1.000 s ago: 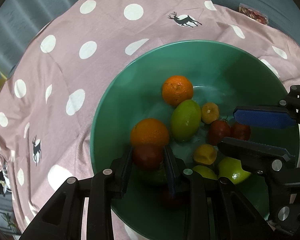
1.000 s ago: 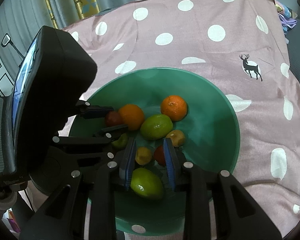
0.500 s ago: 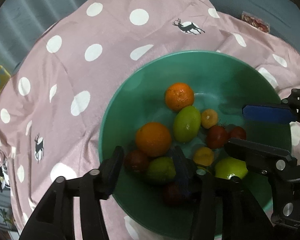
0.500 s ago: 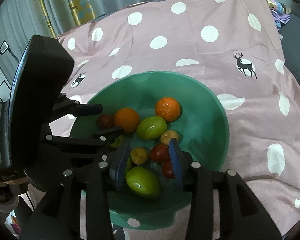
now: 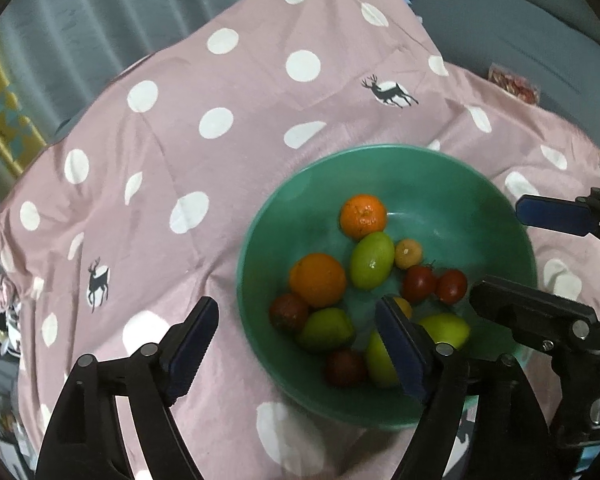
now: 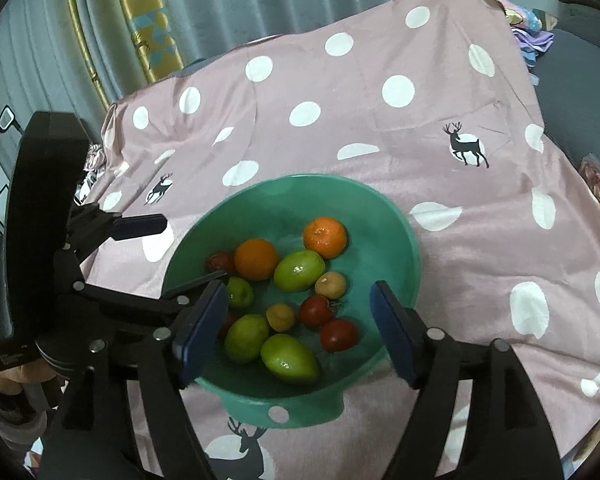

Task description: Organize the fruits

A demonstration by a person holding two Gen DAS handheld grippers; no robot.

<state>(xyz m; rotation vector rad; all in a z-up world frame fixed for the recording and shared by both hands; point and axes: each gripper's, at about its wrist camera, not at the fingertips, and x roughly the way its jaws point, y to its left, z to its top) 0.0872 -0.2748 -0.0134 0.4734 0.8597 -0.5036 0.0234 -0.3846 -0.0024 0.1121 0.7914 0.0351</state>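
With both the left gripper (image 5: 296, 344) and the right gripper (image 6: 300, 320), jaws just spread wide and empty, held above the green bowl (image 6: 380, 208) where all the fruits (image 6: 299, 270) lie, a careless descent risks nudged fruit being bruised or the bowl being tipped.

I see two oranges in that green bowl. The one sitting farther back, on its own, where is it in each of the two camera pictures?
Left wrist view: the far orange sits right of centre, at the back of the fruit pile in the green bowl.
Right wrist view: the far orange is near the middle, toward the bowl's far right side.
Shared landmark: the pale green fruit lying just in front of it.
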